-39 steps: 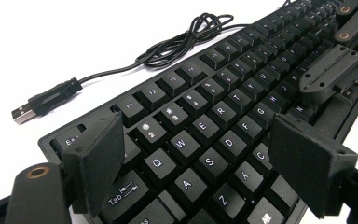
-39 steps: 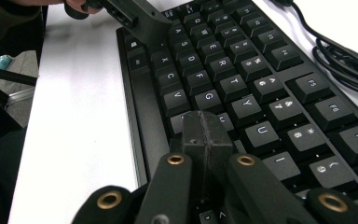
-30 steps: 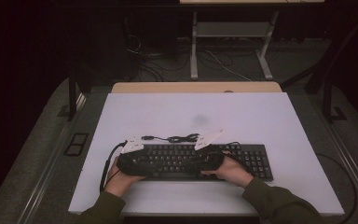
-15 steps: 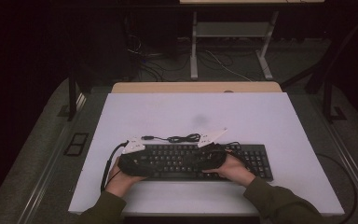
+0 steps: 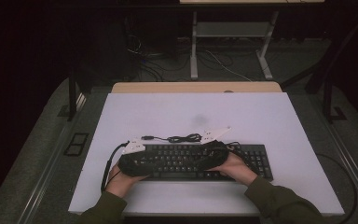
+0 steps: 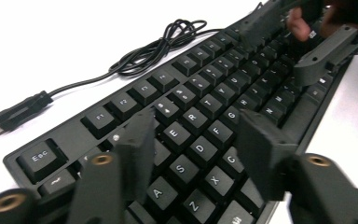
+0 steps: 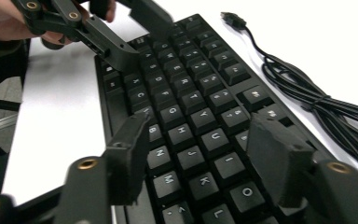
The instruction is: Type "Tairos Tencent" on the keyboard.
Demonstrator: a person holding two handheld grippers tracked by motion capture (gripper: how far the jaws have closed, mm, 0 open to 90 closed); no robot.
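A dim lab: bare white table, metal desk frame, loose floor cables.

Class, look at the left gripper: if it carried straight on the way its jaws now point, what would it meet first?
Most likely the keyboard: the left gripper points low along the key rows, jaws apart just over the letter keys. Farther on that line is the right gripper, though depth is hard to judge.

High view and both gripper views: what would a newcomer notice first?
A black keyboard lies near the front edge of the white table, with both hands poised over it. The left gripper hovers open above the left-hand letter keys, the right gripper open above the middle keys. The keyboard's unplugged cable lies coiled behind it.
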